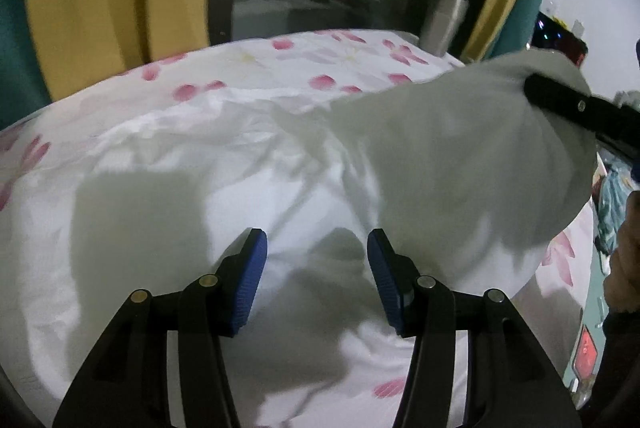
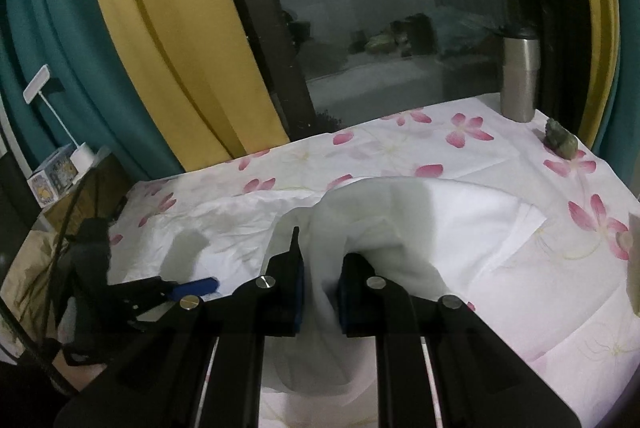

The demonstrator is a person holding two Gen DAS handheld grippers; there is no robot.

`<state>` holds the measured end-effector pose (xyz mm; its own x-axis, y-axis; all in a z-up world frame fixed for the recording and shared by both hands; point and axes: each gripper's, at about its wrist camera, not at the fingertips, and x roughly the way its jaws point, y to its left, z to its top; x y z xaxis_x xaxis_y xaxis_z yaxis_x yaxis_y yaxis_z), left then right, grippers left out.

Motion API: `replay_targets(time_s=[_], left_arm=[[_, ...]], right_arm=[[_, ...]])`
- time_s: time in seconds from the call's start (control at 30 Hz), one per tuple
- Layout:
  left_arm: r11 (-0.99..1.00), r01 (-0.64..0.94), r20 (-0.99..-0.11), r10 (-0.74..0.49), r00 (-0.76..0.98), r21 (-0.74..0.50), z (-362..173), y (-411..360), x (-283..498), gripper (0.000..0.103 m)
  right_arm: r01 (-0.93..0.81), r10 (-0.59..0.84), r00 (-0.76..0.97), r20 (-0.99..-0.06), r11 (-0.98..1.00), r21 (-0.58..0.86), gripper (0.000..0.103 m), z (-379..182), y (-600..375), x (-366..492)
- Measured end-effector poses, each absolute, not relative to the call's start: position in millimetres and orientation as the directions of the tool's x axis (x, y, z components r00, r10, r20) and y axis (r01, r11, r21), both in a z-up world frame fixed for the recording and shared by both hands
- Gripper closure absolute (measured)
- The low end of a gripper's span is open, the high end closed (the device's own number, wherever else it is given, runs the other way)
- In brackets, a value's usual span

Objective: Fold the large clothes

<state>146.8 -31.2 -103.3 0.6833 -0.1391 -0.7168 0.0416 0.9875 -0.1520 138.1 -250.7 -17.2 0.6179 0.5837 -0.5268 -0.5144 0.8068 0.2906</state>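
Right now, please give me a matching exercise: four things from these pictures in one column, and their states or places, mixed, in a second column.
1. left gripper
2. right gripper
3. steel flask
4. white garment

a. partly lifted off the flowered sheet
b. upright beside the window
c. open, holding nothing
d. shut on cloth

Pairs: 1-c, 2-d, 3-b, 4-a

Both wrist cams close, angled down, sharing bedsheet [image 1: 248,76].

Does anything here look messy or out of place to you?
Only the white garment itself: it is rumpled and half lifted off the flowered sheet, one edge bunched in the right gripper. The left gripper hovers open above it. The steel flask stands upright; nothing looks spilled or damaged.
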Motion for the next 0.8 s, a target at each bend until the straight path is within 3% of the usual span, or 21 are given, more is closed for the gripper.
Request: replay_targets(time_s=[0.5, 0.8], left_arm=[[0.982, -0.056, -0.646, -0.076, 0.759, -0.182, -71.8, 41.7, 107.6, 0.048], [0.969, -0.135, -0.648, -0.034, 0.761, -0.209, -74.1, 87.9, 85.7, 0.048]], right_arm=[[-0.601, 0.598, 0.587, -0.546, 0.773, 0.202, 0.09, -7.1, -181.2, 125.3], [-0.663, 0.624, 0.527, -0.577, 0.727, 0.181, 0.09, -17.3, -130.8, 117.8]])
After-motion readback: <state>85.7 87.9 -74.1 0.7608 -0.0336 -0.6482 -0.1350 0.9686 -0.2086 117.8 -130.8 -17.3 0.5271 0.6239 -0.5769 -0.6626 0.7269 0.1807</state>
